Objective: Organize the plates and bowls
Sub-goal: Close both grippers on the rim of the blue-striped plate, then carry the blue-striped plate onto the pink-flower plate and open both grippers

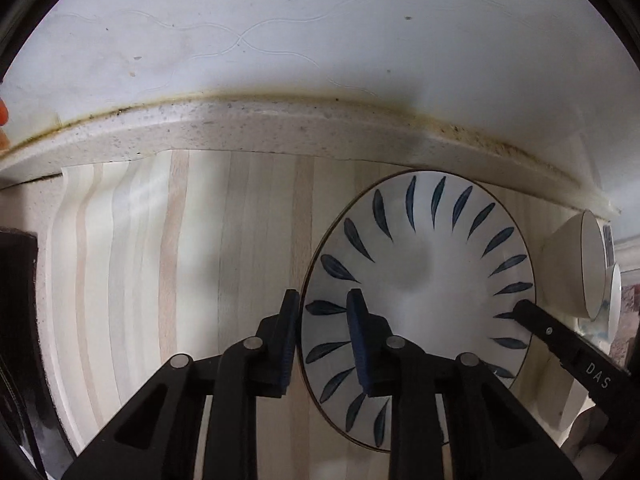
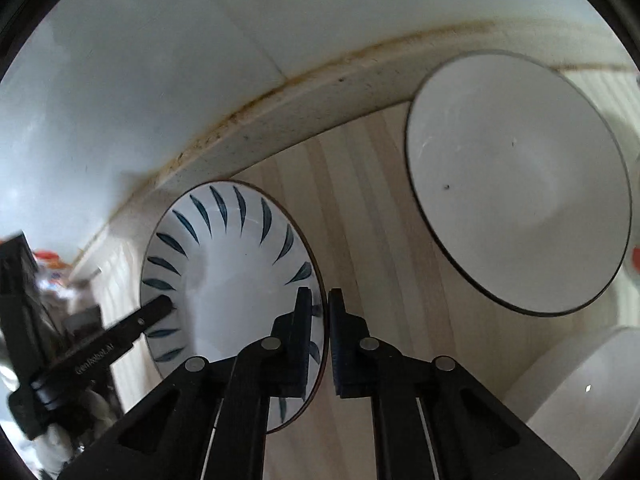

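A white plate with dark blue leaf marks (image 1: 432, 272) lies on the striped wooden board (image 1: 200, 260); it also shows in the right wrist view (image 2: 240, 268). My left gripper (image 1: 324, 304) straddles the plate's left rim, one finger outside and one over the plate, with a gap between the pads. My right gripper (image 2: 319, 304) is closed on the plate's right rim. The right gripper's finger shows at the plate's right edge in the left wrist view (image 1: 536, 316). A plain white dish with a dark rim (image 2: 516, 184) lies at the right.
A speckled ledge (image 1: 280, 128) and a white wall (image 1: 320, 32) run behind the board. White bowls (image 1: 576, 264) stand at the far right. Another white dish (image 2: 592, 392) sits at the lower right. Dark clutter (image 2: 24, 280) is at the left.
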The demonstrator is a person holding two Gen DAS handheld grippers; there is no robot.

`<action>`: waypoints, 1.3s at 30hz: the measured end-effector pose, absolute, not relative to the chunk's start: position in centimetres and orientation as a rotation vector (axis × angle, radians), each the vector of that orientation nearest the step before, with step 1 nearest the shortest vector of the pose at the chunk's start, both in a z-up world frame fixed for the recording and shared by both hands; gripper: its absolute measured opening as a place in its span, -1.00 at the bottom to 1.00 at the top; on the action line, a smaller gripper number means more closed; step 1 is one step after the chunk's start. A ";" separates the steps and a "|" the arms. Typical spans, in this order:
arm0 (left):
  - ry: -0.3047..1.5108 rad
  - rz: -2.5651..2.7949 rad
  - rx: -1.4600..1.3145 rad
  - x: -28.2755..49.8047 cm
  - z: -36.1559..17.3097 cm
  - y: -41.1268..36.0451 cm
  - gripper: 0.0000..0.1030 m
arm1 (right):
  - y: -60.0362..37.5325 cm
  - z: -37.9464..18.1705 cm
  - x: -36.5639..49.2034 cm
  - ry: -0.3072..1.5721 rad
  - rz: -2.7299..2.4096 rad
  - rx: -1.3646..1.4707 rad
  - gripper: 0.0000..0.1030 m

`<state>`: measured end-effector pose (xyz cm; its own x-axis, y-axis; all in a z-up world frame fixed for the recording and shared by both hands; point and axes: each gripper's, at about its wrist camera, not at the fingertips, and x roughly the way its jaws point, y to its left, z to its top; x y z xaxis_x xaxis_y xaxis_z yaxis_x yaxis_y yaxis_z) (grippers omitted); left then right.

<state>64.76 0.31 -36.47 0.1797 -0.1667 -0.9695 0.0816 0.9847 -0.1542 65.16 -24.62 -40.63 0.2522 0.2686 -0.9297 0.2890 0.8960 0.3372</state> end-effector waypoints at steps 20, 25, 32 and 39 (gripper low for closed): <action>1.257 -0.234 -0.112 51.1 -25.5 -1.5 -0.59 | -27.1 -31.6 54.2 1.242 0.147 0.416 -0.81; 1.254 -0.241 -0.092 47.0 -24.7 -2.9 -0.59 | -28.8 -29.6 49.3 1.237 0.175 0.402 -0.81; 1.301 -0.235 -0.087 41.4 -25.9 -2.9 -0.59 | -29.4 -29.7 43.2 1.259 0.238 0.403 -0.81; 1.391 -0.174 -0.090 38.3 -29.9 -2.0 -0.59 | -27.6 -33.5 40.0 1.318 0.295 0.376 -0.81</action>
<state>38.26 -2.01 -29.90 0.1684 -0.1747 -0.9701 0.0693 0.9838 -0.1651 40.01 -27.65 -33.54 0.2283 0.4170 -0.8797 0.0026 0.9033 0.4289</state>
